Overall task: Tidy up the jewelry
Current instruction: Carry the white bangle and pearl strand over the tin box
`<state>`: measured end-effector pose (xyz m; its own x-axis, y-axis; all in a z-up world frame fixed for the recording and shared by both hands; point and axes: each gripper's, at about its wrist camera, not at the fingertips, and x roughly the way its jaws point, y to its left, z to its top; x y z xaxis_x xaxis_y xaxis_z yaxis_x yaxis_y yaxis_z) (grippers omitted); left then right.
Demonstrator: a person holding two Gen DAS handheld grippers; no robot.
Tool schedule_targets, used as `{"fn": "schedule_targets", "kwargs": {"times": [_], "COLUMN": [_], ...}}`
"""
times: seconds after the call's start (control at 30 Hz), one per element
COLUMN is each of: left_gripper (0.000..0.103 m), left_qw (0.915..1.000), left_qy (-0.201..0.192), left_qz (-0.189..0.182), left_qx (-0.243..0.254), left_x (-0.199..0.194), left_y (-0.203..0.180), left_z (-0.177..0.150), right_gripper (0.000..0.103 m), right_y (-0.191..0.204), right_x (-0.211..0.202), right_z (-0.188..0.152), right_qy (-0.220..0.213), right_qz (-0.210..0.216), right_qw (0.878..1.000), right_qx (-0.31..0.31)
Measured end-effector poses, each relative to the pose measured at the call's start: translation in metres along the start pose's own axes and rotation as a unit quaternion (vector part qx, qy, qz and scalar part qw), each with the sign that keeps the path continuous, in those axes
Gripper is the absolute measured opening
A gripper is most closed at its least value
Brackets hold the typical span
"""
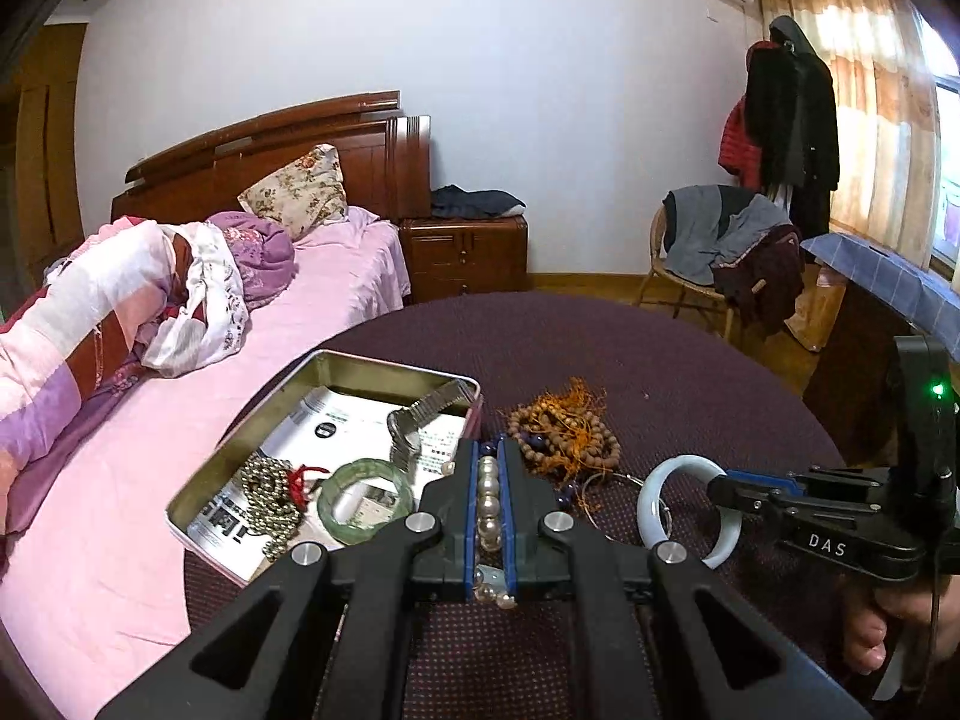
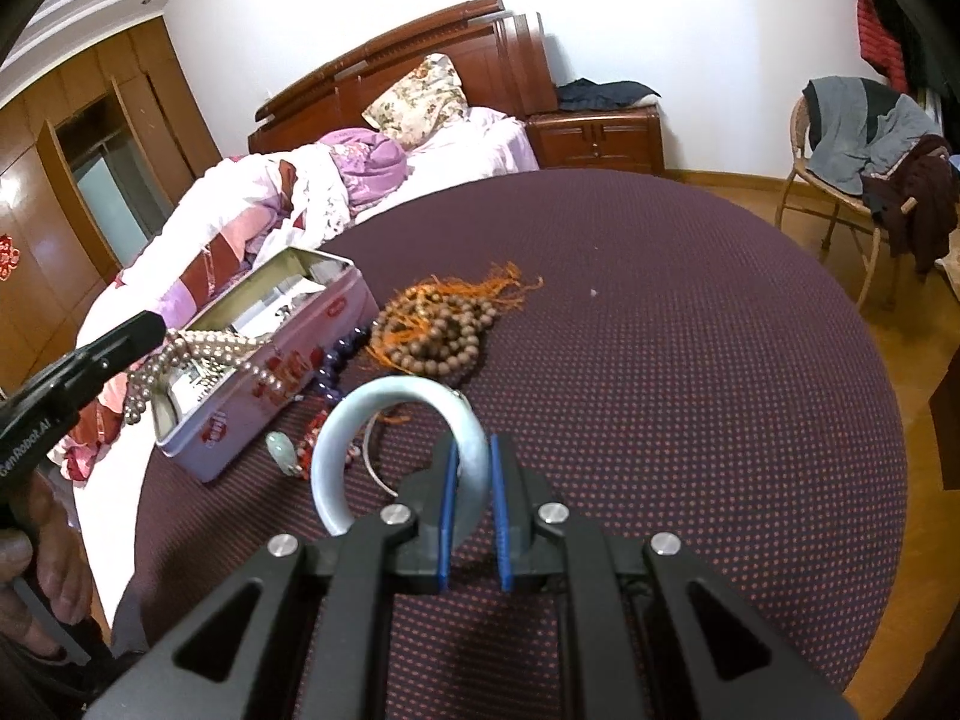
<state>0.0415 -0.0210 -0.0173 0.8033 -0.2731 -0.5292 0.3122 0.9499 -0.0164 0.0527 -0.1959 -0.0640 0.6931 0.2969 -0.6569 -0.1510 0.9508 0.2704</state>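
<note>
My left gripper (image 1: 487, 450) is shut on a pearl necklace (image 1: 487, 501) and holds it above the near edge of the open metal tin (image 1: 198, 483); in the right wrist view the pearls (image 2: 198, 354) hang from it over the tin (image 2: 252, 414). The tin holds a green bangle (image 1: 365, 495), a metal watch band (image 1: 420, 414) and a dark bead chain (image 1: 270, 498). My right gripper (image 2: 471, 450) is shut on a pale blue-white bangle (image 2: 372, 420), just above the table; it also shows in the left wrist view (image 1: 651, 498).
Brown wooden beads with orange tassels (image 2: 438, 330) lie on the round purple dotted table (image 2: 690, 390), with dark blue beads (image 2: 339, 366), a green pendant (image 2: 282, 450) and a thin wire ring (image 2: 375, 462) by the tin. A bed (image 1: 150, 420) borders the table's left.
</note>
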Motion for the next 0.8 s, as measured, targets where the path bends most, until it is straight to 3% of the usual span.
{"fn": "schedule_targets", "kwargs": {"times": [0.8], "left_gripper": [0.005], "left_qw": [0.9981], "left_qy": [-0.040], "left_qz": [0.046], "left_qx": [-0.004], "left_x": [-0.002], "left_y": [0.055], "left_z": [0.039], "right_gripper": [0.014], "right_y": [0.068], "right_x": [0.029], "right_z": [0.072], "right_qy": [-0.019], "right_qz": [0.037], "right_qw": [0.997], "right_qx": [-0.071]}}
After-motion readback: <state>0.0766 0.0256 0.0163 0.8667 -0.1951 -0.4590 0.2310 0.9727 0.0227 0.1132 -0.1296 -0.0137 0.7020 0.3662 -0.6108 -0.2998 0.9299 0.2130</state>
